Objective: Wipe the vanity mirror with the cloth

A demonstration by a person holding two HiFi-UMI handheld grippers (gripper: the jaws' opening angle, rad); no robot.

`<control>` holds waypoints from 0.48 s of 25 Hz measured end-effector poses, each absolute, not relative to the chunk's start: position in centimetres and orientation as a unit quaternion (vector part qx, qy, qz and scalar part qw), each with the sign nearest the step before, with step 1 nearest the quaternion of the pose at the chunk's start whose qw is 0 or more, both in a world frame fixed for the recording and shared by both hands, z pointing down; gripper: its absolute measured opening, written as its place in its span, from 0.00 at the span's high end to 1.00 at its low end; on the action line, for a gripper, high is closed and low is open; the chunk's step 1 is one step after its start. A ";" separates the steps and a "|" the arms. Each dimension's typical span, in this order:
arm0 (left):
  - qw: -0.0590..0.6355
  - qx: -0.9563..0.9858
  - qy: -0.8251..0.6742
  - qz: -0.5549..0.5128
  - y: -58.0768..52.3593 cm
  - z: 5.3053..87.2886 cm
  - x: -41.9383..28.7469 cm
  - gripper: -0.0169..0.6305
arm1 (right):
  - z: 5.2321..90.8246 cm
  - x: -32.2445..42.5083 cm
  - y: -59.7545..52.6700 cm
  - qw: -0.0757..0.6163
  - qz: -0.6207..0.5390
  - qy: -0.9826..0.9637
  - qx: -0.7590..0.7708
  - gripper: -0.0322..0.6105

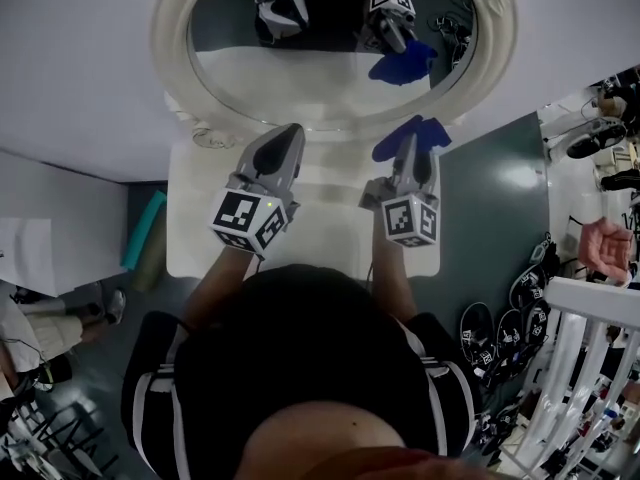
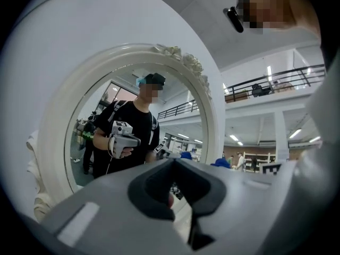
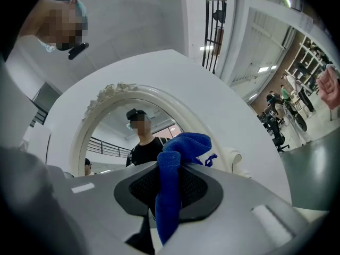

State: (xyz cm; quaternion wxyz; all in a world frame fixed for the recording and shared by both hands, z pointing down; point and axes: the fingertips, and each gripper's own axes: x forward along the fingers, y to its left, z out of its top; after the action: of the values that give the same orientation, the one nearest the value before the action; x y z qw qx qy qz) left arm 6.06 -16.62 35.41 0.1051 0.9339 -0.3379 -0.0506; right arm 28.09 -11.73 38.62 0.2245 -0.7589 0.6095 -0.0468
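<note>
An oval vanity mirror in an ornate white frame (image 1: 180, 58) stands on a white vanity top (image 1: 330, 228), its glass (image 1: 300, 78) reflecting both grippers. My right gripper (image 1: 410, 148) is shut on a blue cloth (image 1: 415, 133), held just below the frame's lower right rim. In the right gripper view the cloth (image 3: 172, 185) hangs pinched between the jaws, with the mirror frame (image 3: 101, 110) behind it. My left gripper (image 1: 285, 140) is shut with nothing in it, pointing at the lower rim. From the left gripper view the mirror (image 2: 127, 132) fills the left side.
The white wall (image 1: 70, 58) runs behind the mirror. A teal object (image 1: 145, 230) leans left of the vanity. Right of it lies dark green floor (image 1: 495, 218) with several marker-cube grippers (image 1: 490, 333), white railing (image 1: 580, 368), and another person's hand (image 1: 605, 243).
</note>
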 end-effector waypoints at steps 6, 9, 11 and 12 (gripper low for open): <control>0.101 0.936 -0.334 -0.045 -18.4 34.1 7.2 0.96 | 36.8 29.6 -14.0 0.253 -0.042 0.597 -0.760 0.83; 0.097 0.937 -0.332 -0.041 -19.0 33.5 7.7 0.96 | 36.0 30.6 -14.7 0.266 -0.040 0.590 -0.762 0.83; 0.098 0.937 -0.332 -0.040 -19.5 33.3 8.0 0.96 | 35.6 31.0 -15.4 0.272 -0.039 0.587 -0.762 0.83; 0.099 0.937 -0.332 -0.039 -19.8 33.2 8.1 0.96 | 35.5 31.1 -15.7 0.275 -0.039 0.586 -0.761 0.83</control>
State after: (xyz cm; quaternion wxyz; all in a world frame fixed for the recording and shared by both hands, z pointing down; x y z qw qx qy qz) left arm 8.06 -19.75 33.23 0.0985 0.9372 -0.3324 -0.0394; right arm 31.09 -15.74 35.46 0.2746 -0.7615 0.5858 -0.0390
